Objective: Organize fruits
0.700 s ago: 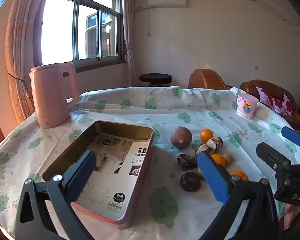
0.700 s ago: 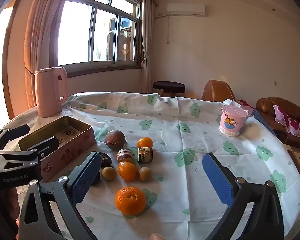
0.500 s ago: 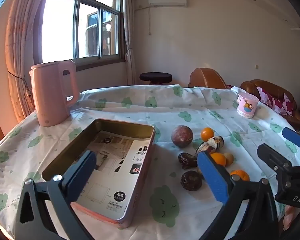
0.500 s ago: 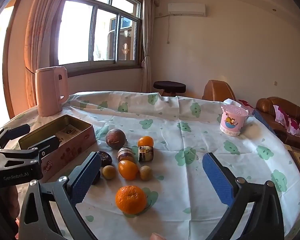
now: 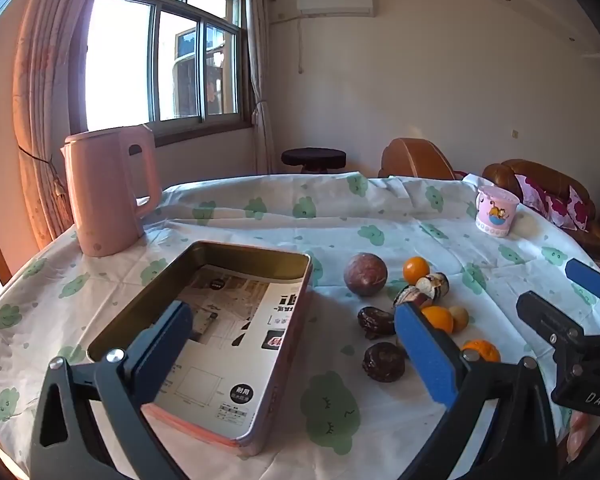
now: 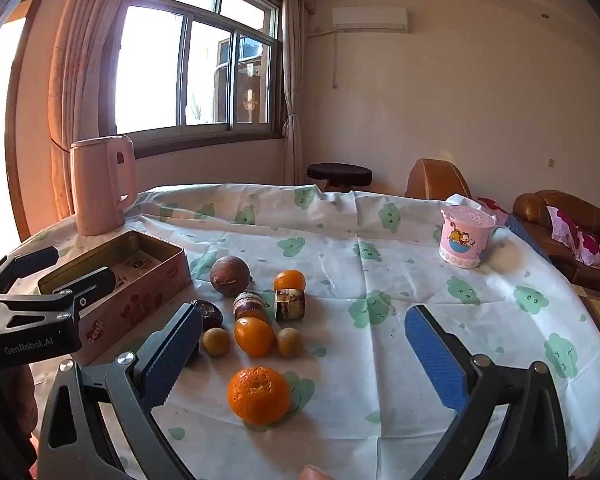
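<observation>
A rectangular tin box [image 5: 236, 254] [image 6: 148, 240] lined with printed paper lies open on the clouded tablecloth. Right of it sit several fruits: a round brownish passion fruit [image 5: 365, 273] [image 6: 230, 275], small oranges [image 5: 415, 269] [image 6: 254, 336], dark wrinkled fruits [image 5: 383, 361] [image 6: 206, 313] and pale longans [image 6: 289, 342]. A larger orange [image 6: 258, 395] lies nearest, between the right gripper's fingers but untouched. My left gripper [image 5: 296, 354] hovers wide open over the tin's near end. My right gripper [image 6: 303, 354] is wide open above the fruit group.
A pink kettle [image 5: 108, 192] stands at the table's far left. A pink cartoon cup [image 5: 496, 210] [image 6: 465, 236] sits at the far right. A stool [image 5: 313, 158] and brown sofa [image 5: 539, 184] lie beyond the table.
Both views have shifted very slightly; the objects have kept their places and both grippers have stayed wide open.
</observation>
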`<state>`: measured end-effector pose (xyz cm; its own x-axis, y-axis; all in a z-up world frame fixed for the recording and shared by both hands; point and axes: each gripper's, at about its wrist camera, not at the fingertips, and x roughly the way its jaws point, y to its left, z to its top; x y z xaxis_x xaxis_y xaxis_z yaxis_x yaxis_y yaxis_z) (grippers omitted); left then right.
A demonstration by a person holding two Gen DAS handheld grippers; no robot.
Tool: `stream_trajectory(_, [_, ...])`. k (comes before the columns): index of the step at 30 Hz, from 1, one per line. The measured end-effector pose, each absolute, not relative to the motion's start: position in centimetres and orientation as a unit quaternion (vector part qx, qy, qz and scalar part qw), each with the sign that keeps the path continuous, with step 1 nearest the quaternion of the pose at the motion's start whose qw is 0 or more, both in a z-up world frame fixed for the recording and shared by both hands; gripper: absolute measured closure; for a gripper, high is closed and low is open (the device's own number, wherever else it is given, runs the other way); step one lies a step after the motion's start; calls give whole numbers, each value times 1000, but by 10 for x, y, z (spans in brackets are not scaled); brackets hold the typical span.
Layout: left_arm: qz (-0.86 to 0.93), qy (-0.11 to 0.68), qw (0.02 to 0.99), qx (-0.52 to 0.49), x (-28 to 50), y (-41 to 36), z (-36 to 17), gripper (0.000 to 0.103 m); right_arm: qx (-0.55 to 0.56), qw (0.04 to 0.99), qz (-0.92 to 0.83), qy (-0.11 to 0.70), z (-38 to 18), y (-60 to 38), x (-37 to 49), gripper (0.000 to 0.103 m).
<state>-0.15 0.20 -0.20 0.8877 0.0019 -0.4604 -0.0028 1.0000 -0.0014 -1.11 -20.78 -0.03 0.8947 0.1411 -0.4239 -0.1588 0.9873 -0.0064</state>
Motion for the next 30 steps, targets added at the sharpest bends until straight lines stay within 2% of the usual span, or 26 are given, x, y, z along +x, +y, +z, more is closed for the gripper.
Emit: stream_trajectory(30, [3,236,972,-1,-2,2,0,0,-25,973,78,215,-5,-205,-14,1])
